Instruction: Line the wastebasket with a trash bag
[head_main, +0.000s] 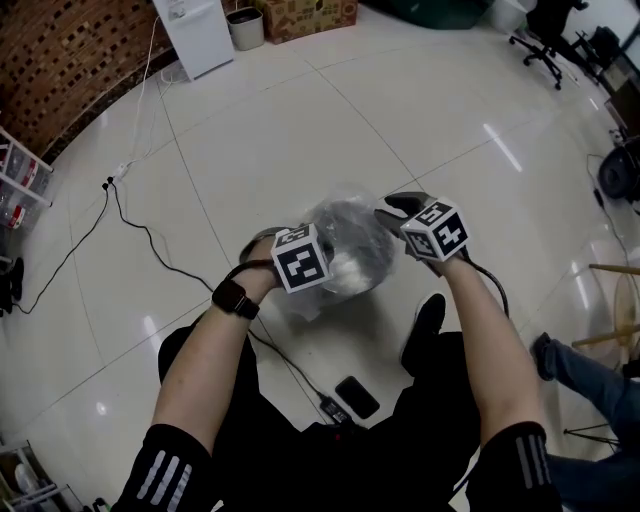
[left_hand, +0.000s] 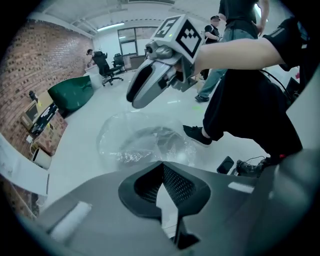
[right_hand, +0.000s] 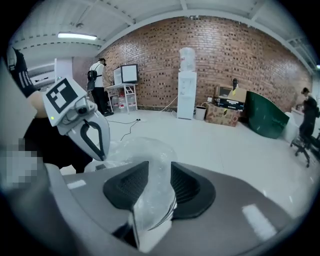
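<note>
A dark wastebasket (head_main: 352, 245) stands on the tiled floor with a clear trash bag (head_main: 345, 212) puffed over it. At the bag's left side my left gripper (head_main: 330, 268) has its jaws together. In the left gripper view the left gripper (left_hand: 161, 167) meets the bag's near edge (left_hand: 142, 159), and a pale sliver of film shows between the pads. My right gripper (head_main: 388, 213) hovers at the bag's right rim. In the right gripper view the right gripper (right_hand: 156, 182) has its jaws apart, with a loose bunch of bag film (right_hand: 152, 165) standing in the gap.
A phone (head_main: 357, 396) and a power strip (head_main: 331, 408) lie on the floor by my shoe (head_main: 425, 325). A black cable (head_main: 150, 240) runs off to the left. A white water dispenser (head_main: 195, 35), boxes (head_main: 305, 15) and an office chair (head_main: 545, 40) stand far back. A seated person's leg (head_main: 585, 368) is at right.
</note>
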